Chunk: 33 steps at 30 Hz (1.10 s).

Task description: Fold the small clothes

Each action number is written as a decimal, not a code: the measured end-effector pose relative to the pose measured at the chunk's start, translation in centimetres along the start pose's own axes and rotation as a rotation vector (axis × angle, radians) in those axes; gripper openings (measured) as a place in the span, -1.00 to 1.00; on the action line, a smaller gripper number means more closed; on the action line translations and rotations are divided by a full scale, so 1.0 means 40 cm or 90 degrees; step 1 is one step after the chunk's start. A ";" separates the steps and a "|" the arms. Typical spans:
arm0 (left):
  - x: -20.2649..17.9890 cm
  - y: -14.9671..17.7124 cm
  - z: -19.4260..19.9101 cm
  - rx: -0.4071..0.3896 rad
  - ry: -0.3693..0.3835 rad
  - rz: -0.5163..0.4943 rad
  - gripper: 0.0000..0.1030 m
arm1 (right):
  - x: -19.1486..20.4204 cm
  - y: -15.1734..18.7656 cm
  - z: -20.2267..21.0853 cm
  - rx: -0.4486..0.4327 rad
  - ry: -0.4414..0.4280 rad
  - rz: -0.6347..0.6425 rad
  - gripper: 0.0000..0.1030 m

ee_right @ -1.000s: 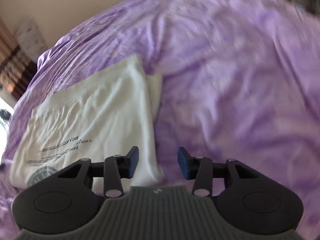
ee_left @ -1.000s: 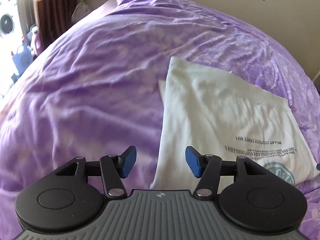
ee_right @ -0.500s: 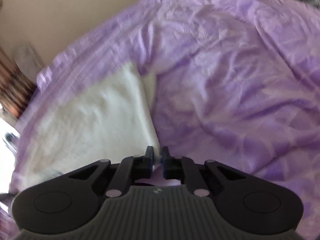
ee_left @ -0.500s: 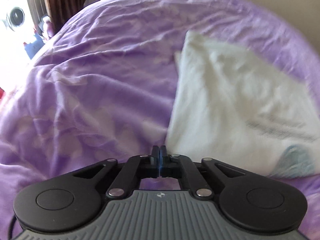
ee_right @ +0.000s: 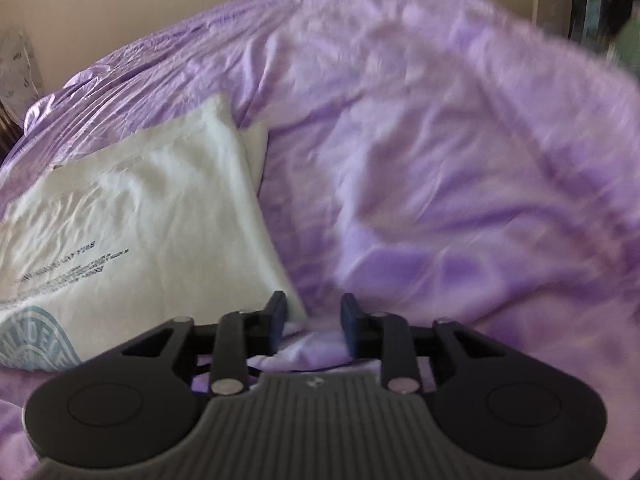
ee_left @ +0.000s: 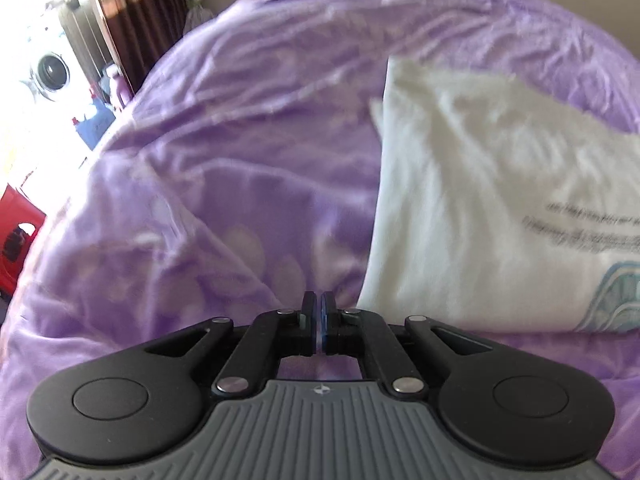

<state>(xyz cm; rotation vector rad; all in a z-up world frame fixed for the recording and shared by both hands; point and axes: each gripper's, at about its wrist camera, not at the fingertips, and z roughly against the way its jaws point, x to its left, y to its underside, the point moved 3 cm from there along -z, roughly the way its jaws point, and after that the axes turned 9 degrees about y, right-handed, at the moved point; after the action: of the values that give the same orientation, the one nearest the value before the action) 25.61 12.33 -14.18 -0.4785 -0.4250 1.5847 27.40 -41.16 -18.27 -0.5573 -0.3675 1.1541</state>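
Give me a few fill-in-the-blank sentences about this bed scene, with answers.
1. The folded garment is ____ in colour.
2. It lies on a ____ bedspread.
3. The left tool has its jaws ____.
4. The printed emblem on the garment is ____.

Answers: white; purple; shut; blue

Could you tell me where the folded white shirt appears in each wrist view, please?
Left wrist: the white shirt fills the right side, beyond the shut left gripper.
Right wrist: it lies at left, beside the opening right gripper.
Shared landmark: the purple bedspread.
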 end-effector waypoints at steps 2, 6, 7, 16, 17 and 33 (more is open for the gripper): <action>-0.029 -0.014 0.040 -0.039 0.001 -0.015 -0.97 | 0.015 -0.010 0.047 -0.045 0.021 0.030 -0.53; -0.117 -0.043 0.081 -0.105 0.045 -0.061 -0.90 | 0.091 -0.020 0.123 -0.124 -0.027 0.103 -0.53; -0.140 -0.045 0.077 -0.116 0.051 -0.072 -0.90 | 0.126 -0.021 0.133 -0.140 -0.051 0.127 -0.48; -0.240 0.012 -0.050 -0.075 0.071 -0.113 -0.89 | 0.304 0.035 0.052 -0.133 -0.096 0.245 -0.12; -0.242 0.024 -0.058 -0.074 0.061 -0.123 -0.89 | 0.305 0.043 0.032 -0.114 -0.095 0.244 -0.12; -0.249 0.042 -0.028 -0.055 0.051 -0.158 -0.71 | 0.276 0.075 -0.001 -0.008 -0.103 0.233 -0.11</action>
<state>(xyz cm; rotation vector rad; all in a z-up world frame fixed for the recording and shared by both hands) 25.28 2.25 -15.54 -0.5317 -0.4745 1.3075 29.24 -30.05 -20.15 -0.5579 -0.4231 1.5558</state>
